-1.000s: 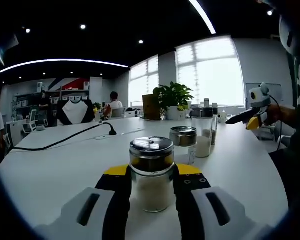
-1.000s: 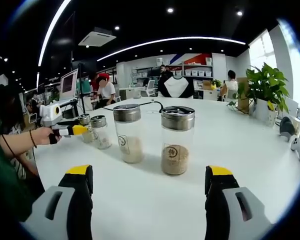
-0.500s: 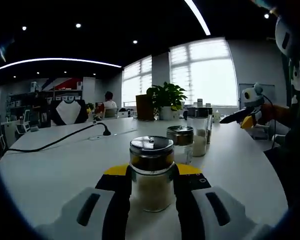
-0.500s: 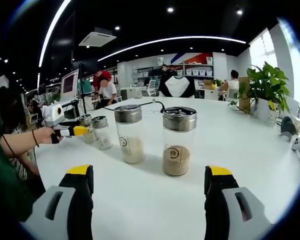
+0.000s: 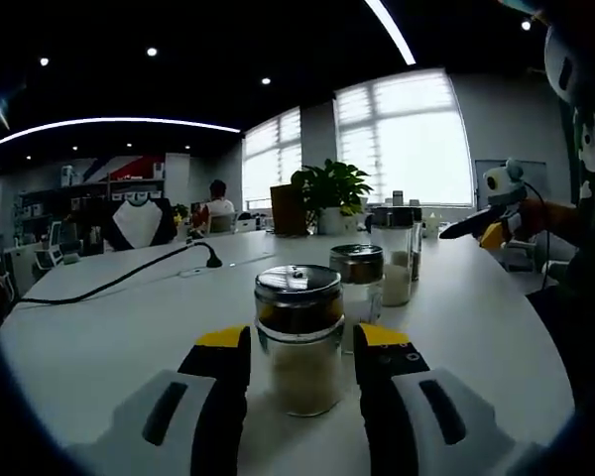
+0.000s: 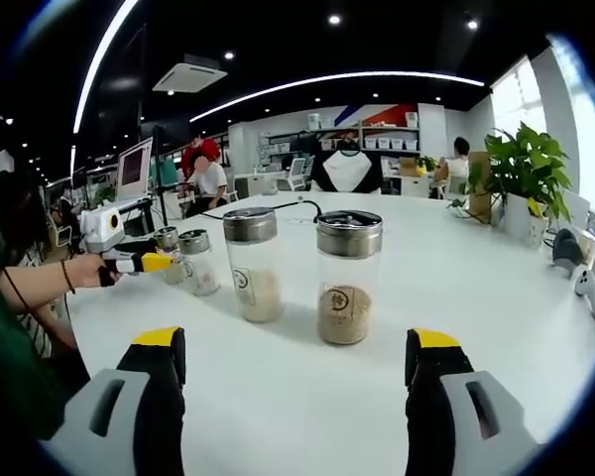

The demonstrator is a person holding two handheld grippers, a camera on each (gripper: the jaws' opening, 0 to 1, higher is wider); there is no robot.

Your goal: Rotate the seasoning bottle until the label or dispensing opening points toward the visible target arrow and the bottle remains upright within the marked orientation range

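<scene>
A short glass seasoning bottle (image 5: 299,342) with a metal lid and pale contents stands upright on the white table (image 5: 109,327). My left gripper (image 5: 302,349) flanks it, open, with a thin gap showing on each side of the glass. The left gripper (image 6: 144,261) also shows at the far left of the right gripper view, next to two short jars (image 6: 198,260). My right gripper (image 6: 296,347) is wide open and holds nothing. Two tall lidded bottles (image 6: 253,263) (image 6: 346,278) stand upright ahead of it. No arrow mark is visible on the table.
A second short jar (image 5: 357,283) and a tall bottle (image 5: 397,268) stand behind the flanked one. A black cable (image 5: 129,278) runs across the table at the left. A potted plant (image 6: 531,174) stands at the far edge. A person's hand (image 6: 74,273) holds the left gripper.
My left gripper's jaws have parted slightly and let go of the short bottle, which stays upright. The right gripper stays open and almost still.
</scene>
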